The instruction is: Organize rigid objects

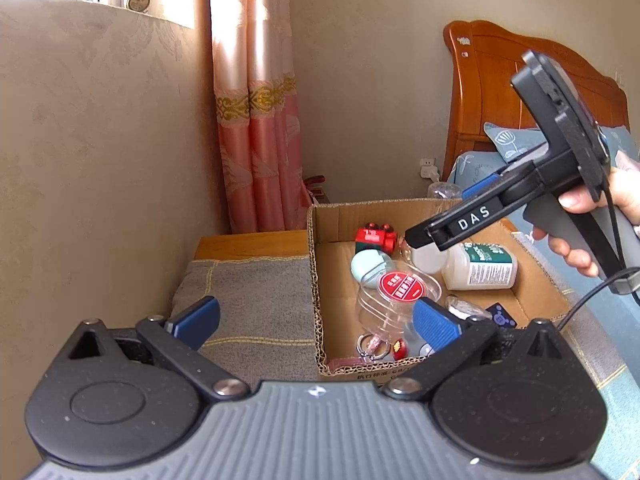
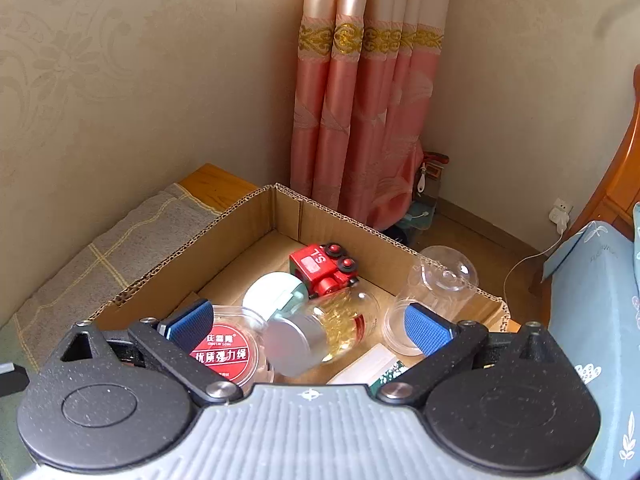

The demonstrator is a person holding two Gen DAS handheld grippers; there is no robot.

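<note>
Cardboard box (image 1: 536,280) fills centre right of the left wrist view, open top, near edge cut off behind the gripper body. Grey checked cloth (image 1: 256,304) lies left of it, touching its wall. Left gripper (image 1: 316,320) sits low centre, blue pads spread wide, nothing between them; right pad overlaps the box contents and hides part of a clear jar. Right gripper (image 2: 308,322) low centre in its own view, fingers also spread apart, empty, hovering over the box. White bottle (image 1: 480,268) lies on its side at the box's right, its cap end hidden behind the right gripper's tip. Clear tub with red label (image 2: 228,350) sits lower left in the right wrist view, partly behind the left pad. Glass jar with silver lid (image 2: 320,332) lies tilted at centre, yellowish contents hard to make out. Clear dome cup (image 2: 432,296) on its side at right, mouth behind the right pad. Mint round case (image 2: 276,292) touches red toy train (image 2: 324,268) at the box's far corner. Key ring (image 1: 372,346) near the bottom edge, partly cut off.
</note>
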